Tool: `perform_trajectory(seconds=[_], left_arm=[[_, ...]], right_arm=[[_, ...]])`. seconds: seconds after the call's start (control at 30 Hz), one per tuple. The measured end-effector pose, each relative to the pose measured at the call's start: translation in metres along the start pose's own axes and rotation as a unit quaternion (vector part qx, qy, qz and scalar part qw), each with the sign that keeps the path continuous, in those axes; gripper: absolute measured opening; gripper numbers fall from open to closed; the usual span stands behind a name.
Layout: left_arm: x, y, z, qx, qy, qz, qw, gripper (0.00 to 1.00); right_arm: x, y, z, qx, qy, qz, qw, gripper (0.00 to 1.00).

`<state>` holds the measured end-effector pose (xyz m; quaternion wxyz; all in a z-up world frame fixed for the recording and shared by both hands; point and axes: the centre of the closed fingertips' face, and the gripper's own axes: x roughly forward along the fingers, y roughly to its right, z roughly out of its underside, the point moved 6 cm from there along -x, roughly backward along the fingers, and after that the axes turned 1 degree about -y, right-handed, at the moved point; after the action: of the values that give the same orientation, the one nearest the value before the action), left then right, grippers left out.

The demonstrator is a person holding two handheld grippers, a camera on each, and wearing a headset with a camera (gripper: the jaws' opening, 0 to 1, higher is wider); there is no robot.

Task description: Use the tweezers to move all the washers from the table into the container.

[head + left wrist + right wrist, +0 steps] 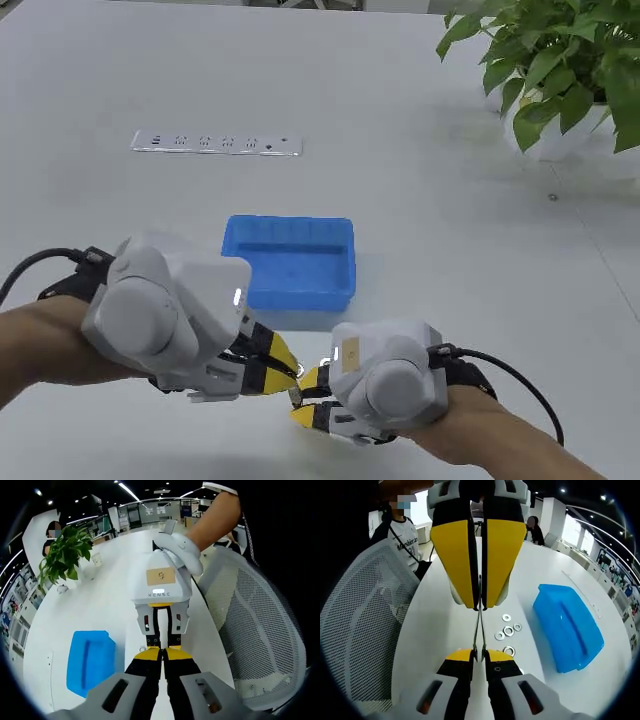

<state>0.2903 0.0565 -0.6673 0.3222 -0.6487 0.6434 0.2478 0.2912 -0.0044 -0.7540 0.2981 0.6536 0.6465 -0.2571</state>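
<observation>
Washers all on table near blue container — none inside, as far as seen. Tweezers clamped between left gripper and right gripper, both closed narrow on them — no washer picked yet.

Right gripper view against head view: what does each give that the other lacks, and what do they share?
Right gripper view: several washers loose on the table and a mesh chair. Head view: a power strip and a potted plant. Shared: the blue container, and the left claw and right claw meeting tip to tip; the right gripper view makes plain both are shut on the tweezers.
</observation>
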Motion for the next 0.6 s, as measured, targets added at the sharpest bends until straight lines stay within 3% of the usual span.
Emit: perform_trajectory(seconds=[0.6], left_arm=[[-0.004, -0.012, 0.000, 0.004, -0.002, -0.009, 1.0000, 0.05]], right_arm=[[0.000, 0.015, -0.004, -0.002, 0.005, 0.012, 0.9999, 0.12]])
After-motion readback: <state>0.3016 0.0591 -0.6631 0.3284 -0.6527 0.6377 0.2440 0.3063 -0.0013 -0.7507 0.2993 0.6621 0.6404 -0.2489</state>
